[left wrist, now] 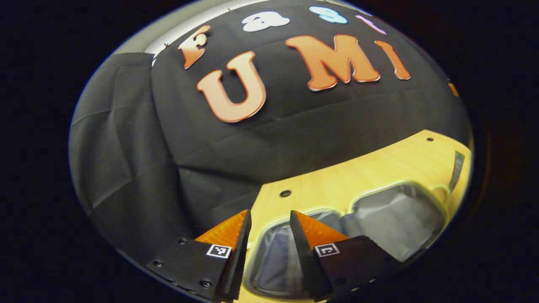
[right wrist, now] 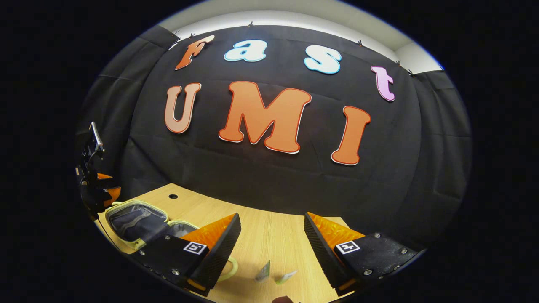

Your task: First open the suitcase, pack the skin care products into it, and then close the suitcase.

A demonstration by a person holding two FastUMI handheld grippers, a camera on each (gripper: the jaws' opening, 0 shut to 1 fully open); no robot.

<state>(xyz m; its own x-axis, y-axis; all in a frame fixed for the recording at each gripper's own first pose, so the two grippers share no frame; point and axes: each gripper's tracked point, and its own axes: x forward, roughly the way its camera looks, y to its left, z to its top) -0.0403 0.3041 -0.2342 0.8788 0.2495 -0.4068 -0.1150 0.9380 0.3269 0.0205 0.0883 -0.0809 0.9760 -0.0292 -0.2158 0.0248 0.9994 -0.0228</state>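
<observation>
Table (right wrist: 269, 240): pale wood, smooth, matt. Suitcase (left wrist: 396, 219): grey cloth lining, soft, creased; pale rim. Gripper fingers (left wrist: 313, 231): orange ridged plastic, black rubbery pads.

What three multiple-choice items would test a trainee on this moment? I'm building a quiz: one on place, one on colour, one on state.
1. Where does the suitcase lie?
A. on the wooden table
B. on the floor
C. on a chair

2. What colour is the suitcase's rim?
A. red
B. pale yellow-green
C. black

3. How is the suitcase?
A. zipped shut
B. standing upright
C. open, both halves flat

Key:
1 A, wood shows around it.
2 B, a light edge rings each grey-lined half.
3 C, the left gripper view shows both linings, beyond the open left tongs.
</observation>
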